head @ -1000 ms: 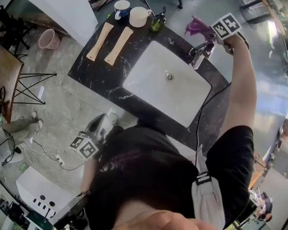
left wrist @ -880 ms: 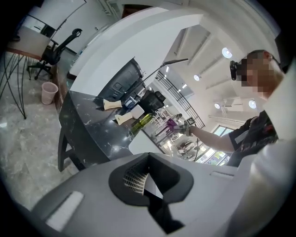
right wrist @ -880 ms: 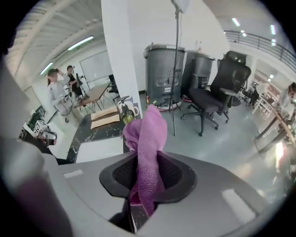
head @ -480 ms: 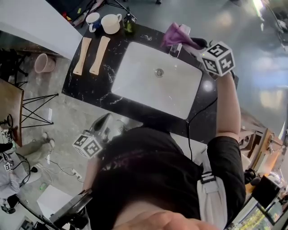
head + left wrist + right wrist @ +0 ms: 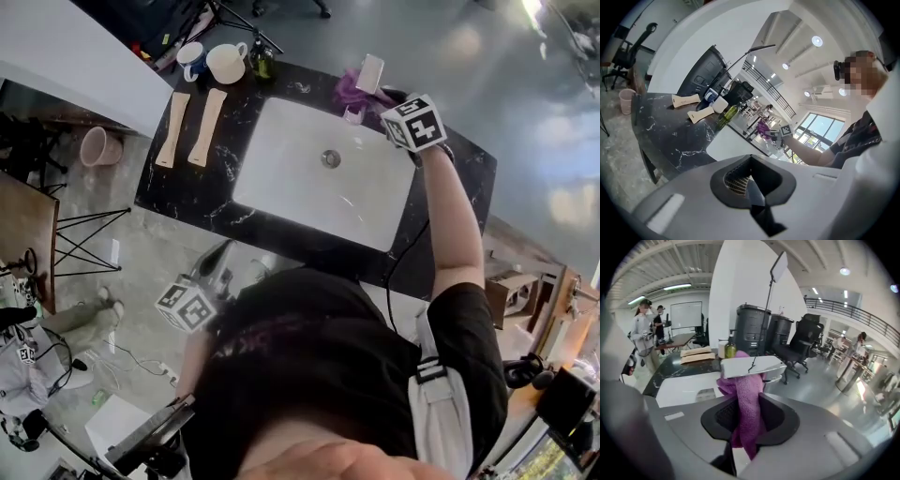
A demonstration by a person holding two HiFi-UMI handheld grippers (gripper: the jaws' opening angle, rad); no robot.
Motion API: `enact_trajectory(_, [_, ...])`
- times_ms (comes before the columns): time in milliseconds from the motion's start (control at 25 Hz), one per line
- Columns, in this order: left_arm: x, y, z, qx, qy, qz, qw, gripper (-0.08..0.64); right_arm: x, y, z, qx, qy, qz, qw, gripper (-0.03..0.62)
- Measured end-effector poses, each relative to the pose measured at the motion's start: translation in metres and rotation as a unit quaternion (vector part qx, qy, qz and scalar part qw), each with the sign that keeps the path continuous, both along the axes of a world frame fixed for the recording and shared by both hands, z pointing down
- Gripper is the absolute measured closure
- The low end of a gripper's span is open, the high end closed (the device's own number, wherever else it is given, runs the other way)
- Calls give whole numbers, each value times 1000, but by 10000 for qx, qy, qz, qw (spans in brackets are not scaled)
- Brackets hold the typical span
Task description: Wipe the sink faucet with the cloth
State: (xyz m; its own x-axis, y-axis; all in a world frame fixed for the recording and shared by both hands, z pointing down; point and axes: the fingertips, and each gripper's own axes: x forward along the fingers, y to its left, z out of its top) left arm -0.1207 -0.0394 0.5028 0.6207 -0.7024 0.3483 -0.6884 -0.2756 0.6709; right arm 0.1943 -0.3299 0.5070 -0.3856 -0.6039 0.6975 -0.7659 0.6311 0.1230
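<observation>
The chrome faucet (image 5: 369, 74) stands at the far rim of the white sink (image 5: 309, 178). Its flat lever (image 5: 750, 365) fills the middle of the right gripper view. A purple cloth (image 5: 350, 92) is bunched against the faucet, just under the lever. My right gripper (image 5: 368, 97) is shut on the cloth (image 5: 746, 404), which hangs down between the pads, and its marker cube (image 5: 413, 122) sits just right of the faucet. My left gripper (image 5: 223, 249) hangs low beside the person's body, away from the counter. Its jaws (image 5: 750, 187) look closed with nothing in them.
On the black marble counter (image 5: 187, 187), left of the sink, lie two wooden boards (image 5: 190, 128). Behind them stand two mugs (image 5: 225, 63) and a green bottle (image 5: 262, 58). A pink bucket (image 5: 98, 147) and a wire stand (image 5: 75, 234) are on the floor at left. People (image 5: 643, 331) stand beyond the counter.
My right gripper has carried the cloth leftward and down from above the faucet onto it. The left gripper has stayed low by the body.
</observation>
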Motion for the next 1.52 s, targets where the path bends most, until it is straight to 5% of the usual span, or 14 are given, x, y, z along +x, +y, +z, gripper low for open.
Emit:
enact_trajectory(200, [-8, 2, -2, -6, 1, -146, 9999, 560, 2, 3, 1, 28, -32, 110, 9999, 488])
enact_trajectory(520, [-9, 0, 4, -103, -6, -163, 9998, 560, -52, 121, 31, -493, 113, -1339, 9897, 488])
enact_trajectory(1000, [-6, 9, 14, -349, -179, -409, 9984, 560, 14, -12, 60, -151, -539, 493, 9972, 488])
enact_trajectory(1200, [-5, 10, 17, -393, -202, -401, 9982, 560, 11, -12, 65, -37, -659, 517, 9965, 488])
enact_trajectory(1520, [-6, 12, 13, -228, -145, -45, 9996, 560, -20, 52, 63, 305, -636, -192, 9973, 489])
